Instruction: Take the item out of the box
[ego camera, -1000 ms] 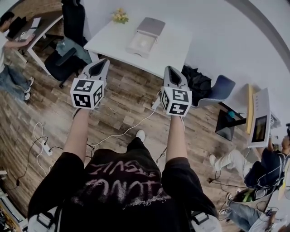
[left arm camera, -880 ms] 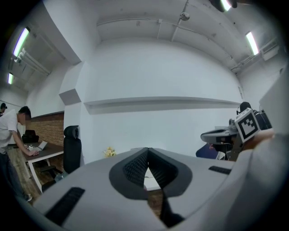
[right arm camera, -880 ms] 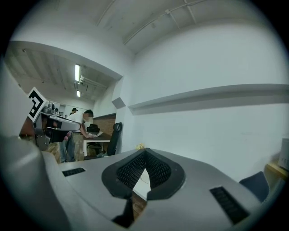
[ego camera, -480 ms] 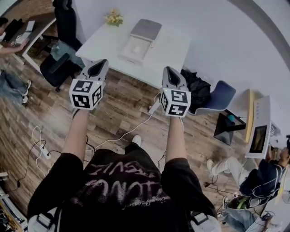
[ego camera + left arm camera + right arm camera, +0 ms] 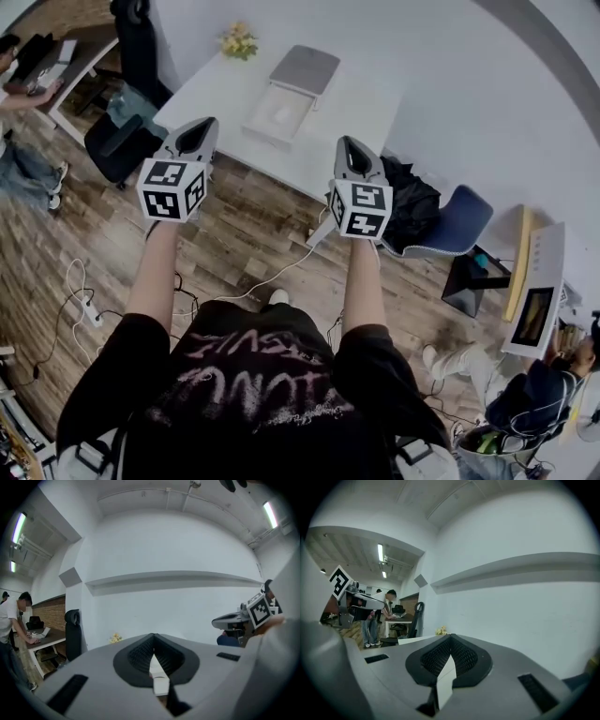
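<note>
An open white box [image 5: 279,112] with its grey lid [image 5: 306,67] folded back lies on a white table [image 5: 361,103] ahead of me. Its inside is pale; I cannot make out what lies in it. Both grippers hang in the air short of the table's near edge, over the wooden floor. My left gripper [image 5: 194,132] [image 5: 153,636] is shut with nothing in it. The right gripper [image 5: 349,150] [image 5: 450,640] is level with it, its jaws also together and empty. From each gripper view I see the other gripper off to the side: the right one [image 5: 236,619], the left one [image 5: 360,603].
Yellow flowers [image 5: 238,41] stand at the table's far left corner. A black office chair [image 5: 120,141] is left of the table; a black bag [image 5: 411,192] and a blue chair [image 5: 455,208] are on its right. Cables [image 5: 267,274] and a power strip [image 5: 94,306] lie on the floor. A person [image 5: 17,84] works at a desk, far left.
The table and box have come nearer and lower in the head view. Both grippers have stayed side by side and shut.
</note>
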